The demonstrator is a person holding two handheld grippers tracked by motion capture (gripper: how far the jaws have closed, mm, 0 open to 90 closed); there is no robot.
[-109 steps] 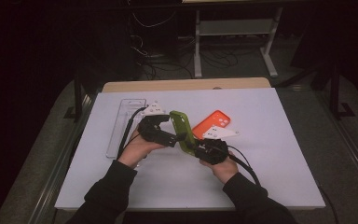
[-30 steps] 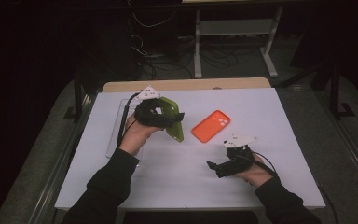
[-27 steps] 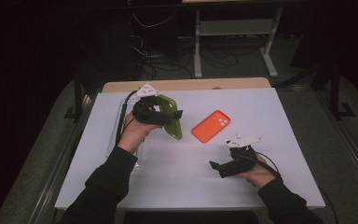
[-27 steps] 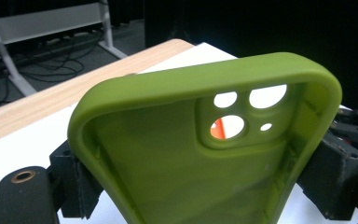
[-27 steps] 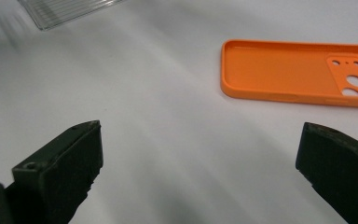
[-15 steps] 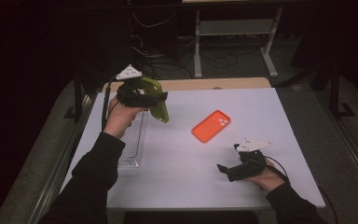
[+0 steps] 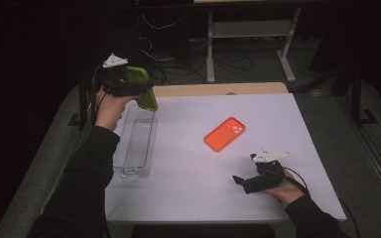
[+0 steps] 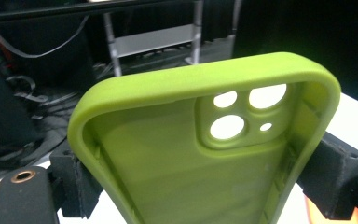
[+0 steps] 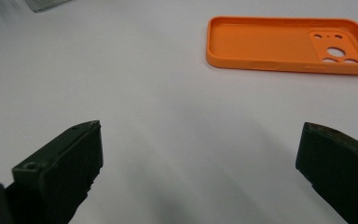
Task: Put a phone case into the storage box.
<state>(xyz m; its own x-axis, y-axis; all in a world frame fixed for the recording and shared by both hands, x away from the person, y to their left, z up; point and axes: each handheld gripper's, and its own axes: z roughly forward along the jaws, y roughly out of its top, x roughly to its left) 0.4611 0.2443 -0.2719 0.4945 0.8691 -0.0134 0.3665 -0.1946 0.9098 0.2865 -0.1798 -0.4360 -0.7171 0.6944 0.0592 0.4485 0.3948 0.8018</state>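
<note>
- My left gripper has its jaws clamped across the green phone case, above the clear tray's far end in the high view.
- Its own view reveals the camera cutouts.
- My right gripper rests on the desk, jaws wide and empty, facing the orange case.

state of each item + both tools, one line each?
green phone case: gripped by its side edges, held in the air
left tool: shut on the green case
right tool: open, empty, low over the table
orange phone case: flat on table, hollow side up
clear tray: empty
</note>
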